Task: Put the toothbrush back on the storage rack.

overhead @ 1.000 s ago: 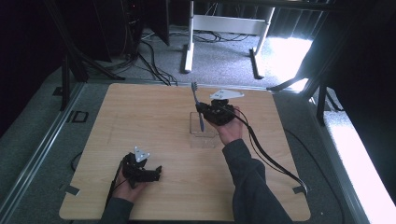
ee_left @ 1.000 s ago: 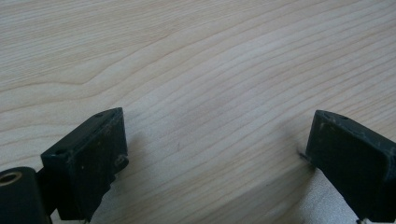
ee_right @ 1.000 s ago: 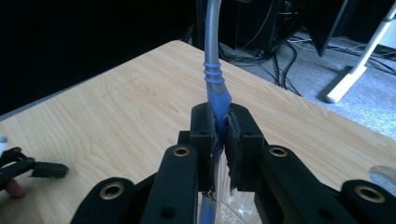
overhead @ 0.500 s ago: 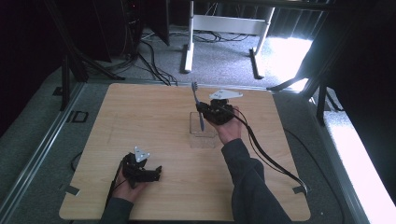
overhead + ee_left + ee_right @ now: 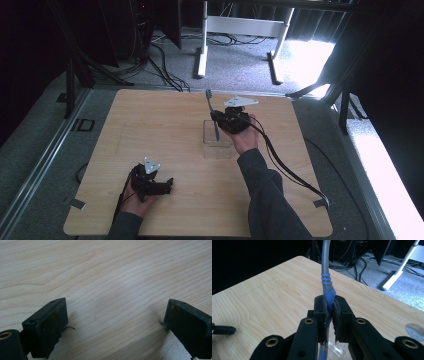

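A toothbrush (image 5: 212, 109) with a grey and blue handle stands nearly upright, head up, its lower end inside a clear plastic container (image 5: 218, 148) near the middle of the wooden table (image 5: 150, 125). My right gripper (image 5: 216, 120) is shut on the handle just above the container's rim. In the right gripper view the jaws of the right gripper (image 5: 330, 306) clamp the blue part of the toothbrush (image 5: 325, 267), and the clear container (image 5: 338, 350) shows below them. My left gripper (image 5: 169, 184) rests on the table near the front left, open. In the left gripper view nothing but bare wood lies within the left gripper (image 5: 115, 317).
Black cables (image 5: 287, 165) trail from the right gripper across the table to its right edge. White desk legs (image 5: 202, 45) and cables lie on the floor beyond the far edge. A metal rail (image 5: 45, 160) runs along the table's left side.
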Tool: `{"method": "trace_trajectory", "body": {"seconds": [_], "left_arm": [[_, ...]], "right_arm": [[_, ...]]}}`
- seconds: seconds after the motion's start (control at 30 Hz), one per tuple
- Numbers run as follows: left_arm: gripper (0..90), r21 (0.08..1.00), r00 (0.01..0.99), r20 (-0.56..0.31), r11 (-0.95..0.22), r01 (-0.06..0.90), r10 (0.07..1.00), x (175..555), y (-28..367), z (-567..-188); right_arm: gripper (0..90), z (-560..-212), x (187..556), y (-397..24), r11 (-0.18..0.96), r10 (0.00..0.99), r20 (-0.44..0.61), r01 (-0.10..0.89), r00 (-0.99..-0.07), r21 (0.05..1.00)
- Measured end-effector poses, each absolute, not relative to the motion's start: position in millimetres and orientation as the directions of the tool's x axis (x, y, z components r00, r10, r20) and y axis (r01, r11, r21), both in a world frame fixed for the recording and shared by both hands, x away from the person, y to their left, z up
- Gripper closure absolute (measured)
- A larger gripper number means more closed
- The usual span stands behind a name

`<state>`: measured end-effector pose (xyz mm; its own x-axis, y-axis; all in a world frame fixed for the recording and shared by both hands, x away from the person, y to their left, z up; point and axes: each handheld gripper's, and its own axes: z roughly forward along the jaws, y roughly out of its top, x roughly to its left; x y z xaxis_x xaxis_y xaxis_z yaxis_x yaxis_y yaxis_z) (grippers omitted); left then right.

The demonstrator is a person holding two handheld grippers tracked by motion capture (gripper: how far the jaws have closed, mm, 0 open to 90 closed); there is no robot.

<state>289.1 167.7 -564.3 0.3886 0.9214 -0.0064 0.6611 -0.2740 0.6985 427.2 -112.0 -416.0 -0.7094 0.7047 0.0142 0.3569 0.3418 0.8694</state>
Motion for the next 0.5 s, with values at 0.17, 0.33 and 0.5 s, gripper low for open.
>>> {"method": "trace_trajectory", "body": {"seconds": [0.17,0.33,0.5], "left_arm": [[5.5,0.698,0.389,-0.006,-0.274,0.661,0.921,289.0,167.7,-564.2],[5.5,0.698,0.389,-0.006,-0.275,0.661,0.921,288.9,167.7,-564.3],[5.5,0.698,0.389,-0.007,-0.274,0.661,0.921,288.9,167.6,-564.3]], "right_arm": [[81.6,-418.3,428.1,-111.3,0.346,0.706,0.015,0.364,-0.708,0.865],[81.6,-419.9,428.7,-110.5,0.355,0.707,0.01,0.367,-0.707,0.86],[81.6,-422.5,429.1,-109.9,0.37,0.705,0.001,0.369,-0.71,0.853]]}}
